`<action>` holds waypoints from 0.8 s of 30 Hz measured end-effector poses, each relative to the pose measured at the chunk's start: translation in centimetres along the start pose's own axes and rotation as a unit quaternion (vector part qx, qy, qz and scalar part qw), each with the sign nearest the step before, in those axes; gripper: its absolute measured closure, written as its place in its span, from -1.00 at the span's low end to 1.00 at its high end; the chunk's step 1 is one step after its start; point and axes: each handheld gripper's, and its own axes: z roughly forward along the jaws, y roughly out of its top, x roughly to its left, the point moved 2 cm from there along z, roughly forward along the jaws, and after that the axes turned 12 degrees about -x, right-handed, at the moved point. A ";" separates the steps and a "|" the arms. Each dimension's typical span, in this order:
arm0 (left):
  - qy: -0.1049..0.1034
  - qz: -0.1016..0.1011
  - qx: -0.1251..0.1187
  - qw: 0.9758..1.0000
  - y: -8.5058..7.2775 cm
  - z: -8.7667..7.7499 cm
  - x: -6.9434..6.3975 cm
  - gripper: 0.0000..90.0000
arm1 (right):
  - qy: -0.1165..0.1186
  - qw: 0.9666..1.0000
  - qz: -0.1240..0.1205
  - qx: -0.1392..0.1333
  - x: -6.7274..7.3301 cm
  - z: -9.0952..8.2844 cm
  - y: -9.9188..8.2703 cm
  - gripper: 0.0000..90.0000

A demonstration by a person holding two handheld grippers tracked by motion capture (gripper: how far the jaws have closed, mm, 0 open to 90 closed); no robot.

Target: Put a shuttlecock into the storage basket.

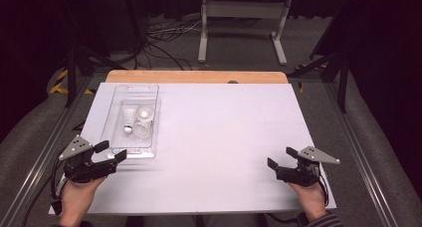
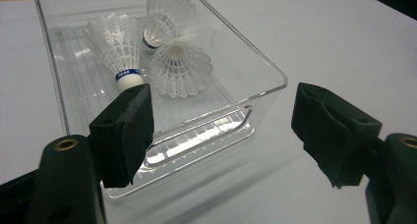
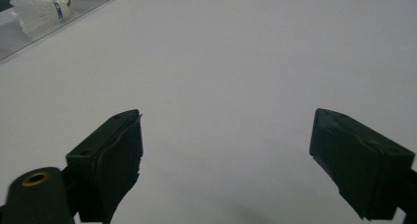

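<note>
A clear plastic tray (image 1: 153, 118) lies on the left half of the white table (image 1: 224, 137), long side running away from me. Three white shuttlecocks lie in it: one with a blue band (image 2: 118, 49), one at the back (image 2: 169, 10), and one with its cork toward me (image 2: 179, 69). My left gripper (image 1: 111, 151) is open just in front of the tray's near end, and in the left gripper view its jaws (image 2: 221, 103) frame the tray's near right corner (image 2: 278, 79). My right gripper (image 1: 280, 157) stands open over bare table at the near right, holding nothing (image 3: 226, 121).
The tray's corner and a shuttlecock (image 3: 37, 10) appear at the top left of the right gripper view. A wooden strip (image 1: 199, 76) edges the table's far side. Beyond it are cables on the floor and a white frame (image 1: 244, 10).
</note>
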 end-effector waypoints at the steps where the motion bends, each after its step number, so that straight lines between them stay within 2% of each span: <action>1: 0.001 0.001 0.000 1.000 0.0 0.0 0.0 -0.45 | 0.000 1.000 0.000 0.000 0.0 0.0 0.0 -0.70; 4: 0.003 -0.001 -0.005 1.000 -0.2 0.0 0.0 -0.45 | 0.000 1.000 0.000 0.000 0.0 0.0 0.0 -0.70; 16: 0.002 0.004 0.004 1.000 -1.0 0.1 -0.1 -0.49 | 0.000 1.000 0.000 0.001 0.0 0.0 0.0 -0.70; 21: 0.003 -0.007 0.002 1.000 -1.4 0.2 -0.1 -0.51 | -0.001 1.000 -0.001 0.000 0.0 0.0 0.0 -0.70; 24: 0.003 -0.007 0.001 1.000 -1.6 0.2 -0.1 -0.51 | 0.000 1.000 -0.001 0.000 0.0 0.0 0.0 -0.70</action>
